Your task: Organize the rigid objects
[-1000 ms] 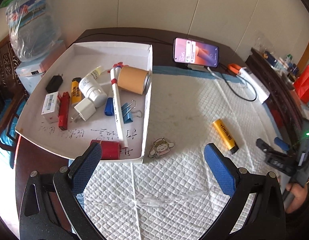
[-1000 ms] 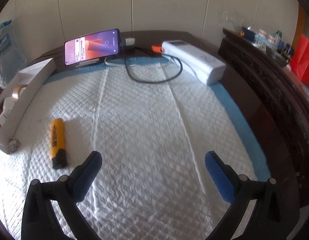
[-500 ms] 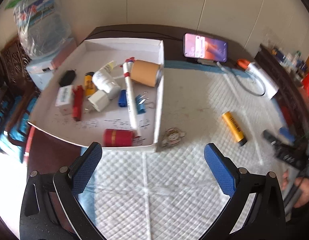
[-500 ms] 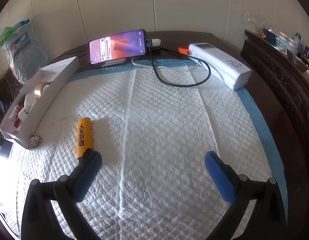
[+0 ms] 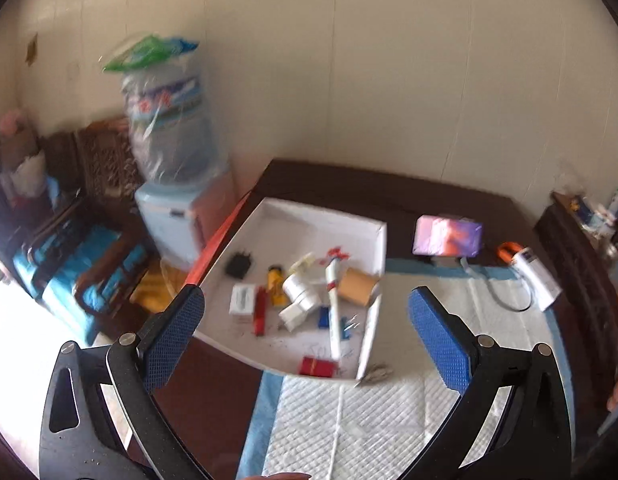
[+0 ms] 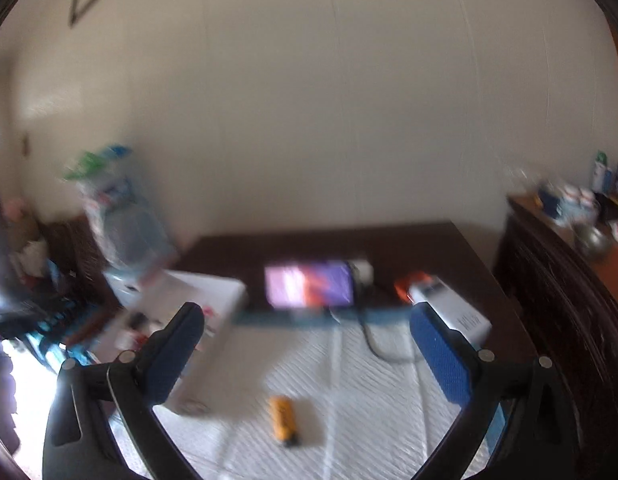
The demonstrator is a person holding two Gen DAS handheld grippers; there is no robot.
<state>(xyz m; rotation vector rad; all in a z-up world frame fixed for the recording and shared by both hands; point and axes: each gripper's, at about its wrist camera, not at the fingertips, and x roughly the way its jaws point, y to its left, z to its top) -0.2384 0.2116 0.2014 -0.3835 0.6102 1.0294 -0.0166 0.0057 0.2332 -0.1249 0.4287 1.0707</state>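
Observation:
A white tray (image 5: pixel 285 216) on the dark table holds several small items: a long white pen (image 5: pixel 333 312), a tan tape roll (image 5: pixel 357 285), a red box (image 5: pixel 317 366), a white plug (image 5: pixel 295 315) and a black plug (image 5: pixel 237 265). My left gripper (image 5: pixel 305 340) is open and empty, raised well above and before the tray. A yellow lighter (image 6: pixel 284 420) lies on the white quilted mat (image 6: pixel 369 400). My right gripper (image 6: pixel 309 356) is open and empty, above the mat, behind the lighter. The tray shows blurred in the right wrist view (image 6: pixel 213 292).
A lit phone (image 5: pixel 448 236) leans at the table's back, cabled to a white power bank (image 5: pixel 537 276). A small sticker (image 5: pixel 375 372) lies by the tray's near corner. A water dispenser (image 5: pixel 173 184) and dark chairs stand left of the table. A dark sideboard (image 6: pixel 569 300) stands right.
Both grippers have pulled back and tilted upward, so the table looks farther and more wall shows. Both views are motion-blurred. The jaws stay open; the objects have not moved.

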